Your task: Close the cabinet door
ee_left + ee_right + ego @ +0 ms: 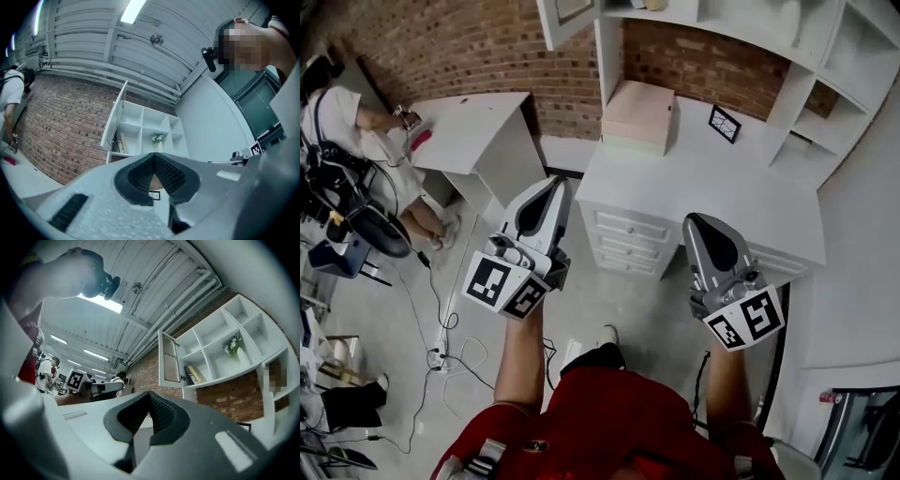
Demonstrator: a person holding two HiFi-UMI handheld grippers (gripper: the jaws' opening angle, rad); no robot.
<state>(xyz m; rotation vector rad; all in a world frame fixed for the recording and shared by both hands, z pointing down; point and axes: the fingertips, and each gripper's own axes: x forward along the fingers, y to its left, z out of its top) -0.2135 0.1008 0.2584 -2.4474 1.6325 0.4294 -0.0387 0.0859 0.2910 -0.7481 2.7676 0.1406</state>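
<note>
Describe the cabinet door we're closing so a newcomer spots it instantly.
Start at the brick wall and find the white shelf unit mounted above the desk. At its left end hangs the cabinet door, swung outward. Every other compartment in view is an open, doorless cubby.

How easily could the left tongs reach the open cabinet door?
Probably yes: nothing stands between the left tongs and the cabinet door, though it hangs open high above the desk.

a red brick wall (459, 47) runs across twelve o'clock, with a white desk (741, 178) and its drawers (623, 239) at one o'clock, a smaller white table (473, 127) at ten, pale grey floor (478, 375) at seven, and a strip light (133, 10) overhead.
</note>
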